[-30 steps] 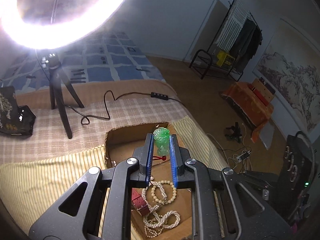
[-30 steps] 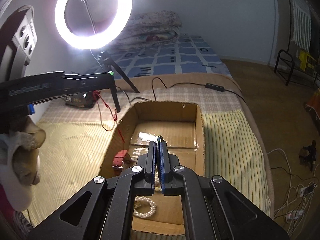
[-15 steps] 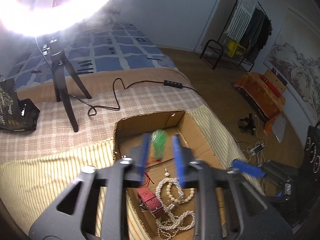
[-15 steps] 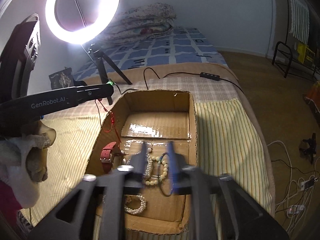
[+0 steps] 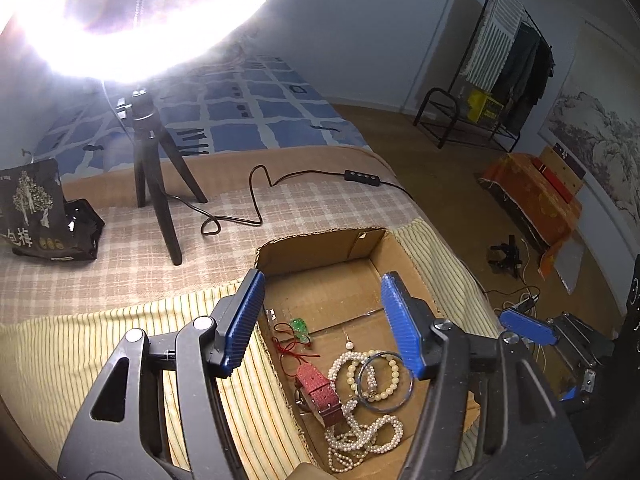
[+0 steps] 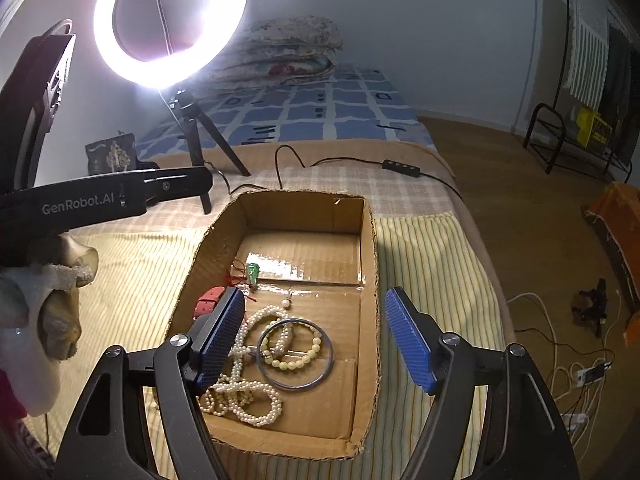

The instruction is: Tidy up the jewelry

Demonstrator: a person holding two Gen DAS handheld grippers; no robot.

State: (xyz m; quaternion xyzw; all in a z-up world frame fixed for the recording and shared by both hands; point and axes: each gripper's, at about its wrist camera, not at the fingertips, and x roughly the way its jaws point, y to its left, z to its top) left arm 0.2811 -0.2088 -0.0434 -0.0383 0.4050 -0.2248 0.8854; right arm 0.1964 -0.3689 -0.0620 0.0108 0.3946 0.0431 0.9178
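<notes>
Both claws wide, holding nothing: left gripper point(image 5: 322, 320), right gripper point(image 6: 316, 336), above box point(image 6: 370, 248). Pearls point(image 6: 240, 392), bangle point(image 6: 295, 354), pendant point(image 6: 253, 270) lie inside. Left body reads "GenRobot.AI".

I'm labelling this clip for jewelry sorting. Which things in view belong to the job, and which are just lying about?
Belong to the job:
brown cardboard box
white pearl bead strands
blue glass bangle
green jade pendant on red cord
red leather watch strap
both open hand-held grippers

Just lying about:
glowing ring light on black tripod
black snack bag
black inline cable switch
</notes>
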